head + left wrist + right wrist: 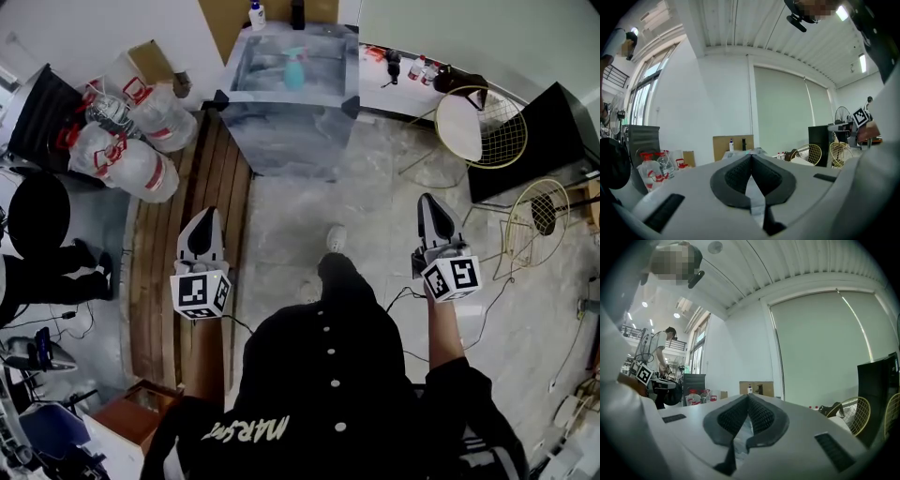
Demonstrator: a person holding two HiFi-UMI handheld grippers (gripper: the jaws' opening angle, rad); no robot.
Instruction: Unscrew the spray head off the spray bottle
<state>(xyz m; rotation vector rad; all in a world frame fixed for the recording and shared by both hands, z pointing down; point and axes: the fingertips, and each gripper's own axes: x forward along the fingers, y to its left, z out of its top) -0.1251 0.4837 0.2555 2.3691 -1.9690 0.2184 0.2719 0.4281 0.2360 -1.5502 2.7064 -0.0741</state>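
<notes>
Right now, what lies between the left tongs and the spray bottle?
Head view: only bare wooden planks and the table's front wall lie between the left tongs and the spray bottle.

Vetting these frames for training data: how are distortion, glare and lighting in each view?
Head view: strong fisheye bending, even light, reflective sheen on the table around the spray bottle. Left gripper view: dark round vignette, ceiling lamp glares. Right gripper view: same vignette, windows at left bright.
</notes>
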